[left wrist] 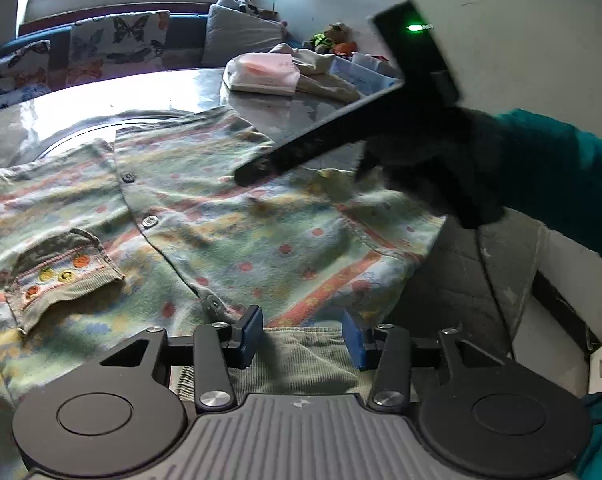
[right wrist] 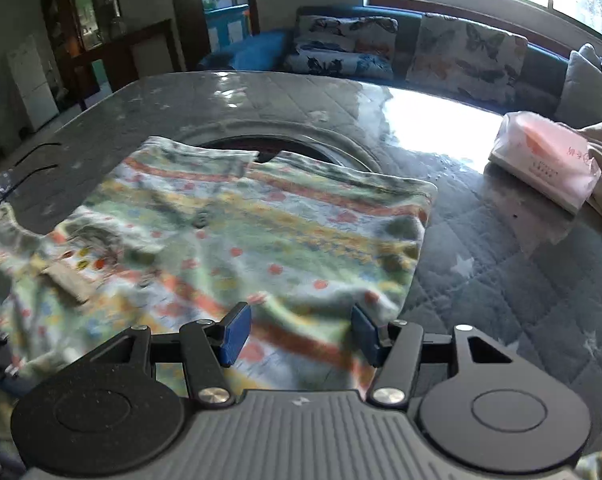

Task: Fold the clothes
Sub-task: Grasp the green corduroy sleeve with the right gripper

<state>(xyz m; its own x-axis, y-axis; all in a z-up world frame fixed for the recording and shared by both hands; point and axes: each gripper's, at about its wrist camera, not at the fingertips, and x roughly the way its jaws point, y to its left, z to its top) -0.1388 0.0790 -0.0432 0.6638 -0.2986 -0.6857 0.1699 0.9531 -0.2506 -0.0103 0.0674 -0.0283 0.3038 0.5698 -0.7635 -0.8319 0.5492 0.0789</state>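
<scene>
At the far left of the left wrist view, a patch pocket [left wrist: 61,276] with small fruit shapes sits on the striped, dotted shirt [left wrist: 229,220], which lies spread flat on the glossy grey surface [left wrist: 149,92]. A line of buttons [left wrist: 150,221] runs down the shirt's middle. The left gripper [left wrist: 303,338] hangs low over the shirt's near edge with its jaws parted wide, blue pads apart and nothing between them, above a ribbed green band of cloth. To the right, the right gripper [left wrist: 257,168] reaches in from a gloved hand [left wrist: 441,168], its tip down at the shirt's upper right part. From its own camera, the right gripper [right wrist: 297,334] has its jaws spread wide over the shirt [right wrist: 241,232], holding nothing. Farther right on the surface lies a pink plastic-wrapped pack [right wrist: 545,160].
</scene>
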